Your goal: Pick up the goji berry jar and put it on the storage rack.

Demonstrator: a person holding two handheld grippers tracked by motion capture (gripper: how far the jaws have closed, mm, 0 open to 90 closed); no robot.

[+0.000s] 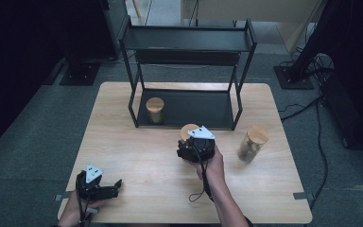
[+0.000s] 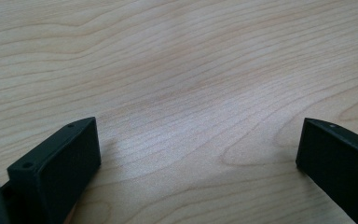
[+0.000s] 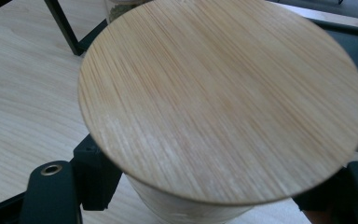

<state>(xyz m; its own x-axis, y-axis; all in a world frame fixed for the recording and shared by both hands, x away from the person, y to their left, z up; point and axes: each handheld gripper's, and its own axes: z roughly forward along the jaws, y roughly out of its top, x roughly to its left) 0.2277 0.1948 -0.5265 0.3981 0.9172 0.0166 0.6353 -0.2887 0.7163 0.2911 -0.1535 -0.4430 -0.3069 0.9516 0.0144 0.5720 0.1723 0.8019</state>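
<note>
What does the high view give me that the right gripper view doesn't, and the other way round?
High view alone: the whole black shelf rack, a jar on its bottom shelf, a third jar on the table to the right, and the left gripper open near the front edge. Right gripper view alone: the bamboo grain of the held jar's lid close up, with the jaws on the jar body below it. Both: that jar, the right gripper, the wooden table.

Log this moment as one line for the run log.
right gripper: shut on held jar, before shelf rack | left gripper: open, over table | other jars: one on rack, one at right
</note>
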